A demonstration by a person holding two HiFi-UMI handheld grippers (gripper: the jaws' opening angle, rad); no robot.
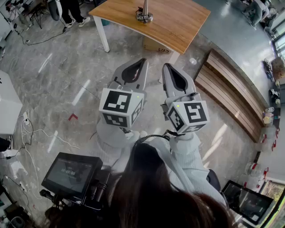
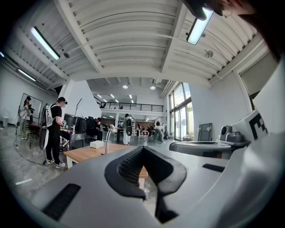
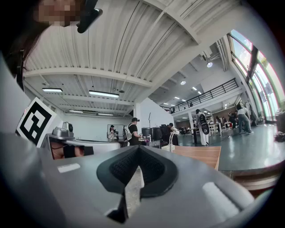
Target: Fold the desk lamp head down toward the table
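Note:
The desk lamp [image 1: 144, 13] stands upright on its round base in the middle of a wooden table [image 1: 178, 26] at the far end of the head view. In the left gripper view the lamp [image 2: 106, 142] is small and distant, its head [image 2: 111, 128] raised; the right gripper view also shows this lamp [image 3: 170, 140] far off. My left gripper [image 1: 143, 59] and right gripper [image 1: 165, 65] are held side by side and level over the floor, well short of the table. Both are shut with nothing between the jaws, as their own views show for the left gripper [image 2: 143, 149] and the right gripper [image 3: 138, 149].
A cardboard box [image 1: 156, 44] sits under the table and a small white box [image 2: 96, 144] on it. A curved wooden bench [image 1: 231, 89] runs along the right. A white cabinet [image 1: 6, 102], floor cables [image 1: 35, 133] and a monitor [image 1: 71, 173] are at left. People [image 1: 73, 11] stand beyond the table.

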